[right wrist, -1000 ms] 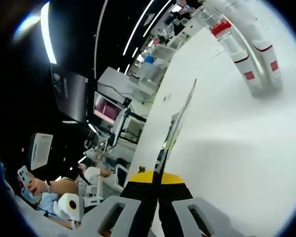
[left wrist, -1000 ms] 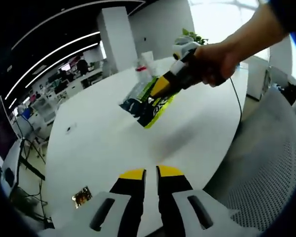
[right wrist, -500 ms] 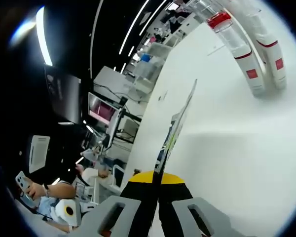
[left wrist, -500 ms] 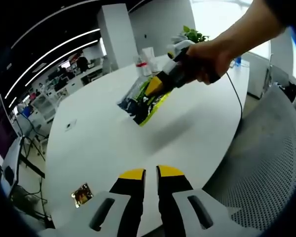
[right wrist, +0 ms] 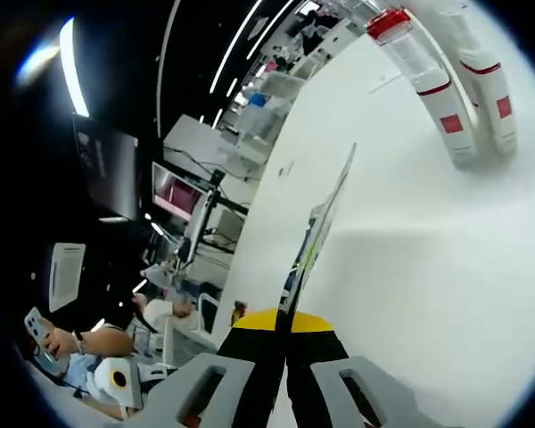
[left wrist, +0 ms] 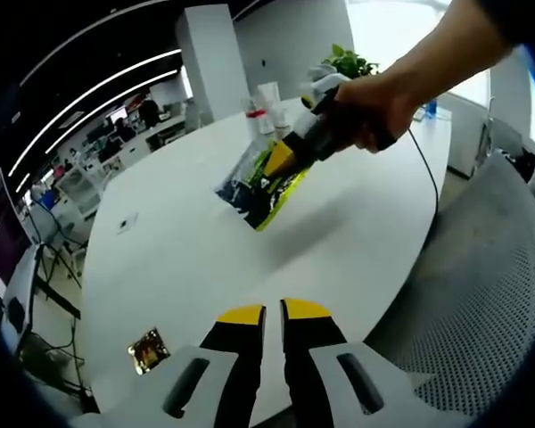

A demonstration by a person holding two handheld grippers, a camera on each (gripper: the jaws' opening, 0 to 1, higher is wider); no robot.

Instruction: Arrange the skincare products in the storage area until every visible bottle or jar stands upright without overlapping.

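One big white table [left wrist: 339, 232] takes up most of the left gripper view, curved by the lens, its far end crowded by an office you can barely read. A mesh chair back [left wrist: 481, 312] cuts in at the right edge, only part of it showing.

Your hand [left wrist: 379, 102] reaches in from the upper right of that view, wrapped around the right gripper [left wrist: 281, 160], whose yellow-tipped jaws are clamped on a sachet [left wrist: 263, 183]. The sachet hangs above the table's middle, dark with a lime-green edge; its print is too blurred to read. From the right gripper view you see the sachet [right wrist: 316, 236] edge-on, a thin sliver rising from between the closed jaws, so its face is hidden there.

Your left gripper [left wrist: 266, 314] hovers low over the near table edge, jaws drawn close with a slim gap between them and nothing in it.

Two or three bottles [left wrist: 263, 102] stand at the far side of the table, beyond the sachet; they are small and soft, so you cannot count them surely there. In the right gripper view the bottles [right wrist: 437, 98] bend along the upper right, white with red bands, one with a red cap [right wrist: 388, 22], their tops cut off by the rim.

Near your left gripper, a small glinting packet [left wrist: 147, 350] lies flat on the table, too small to identify.
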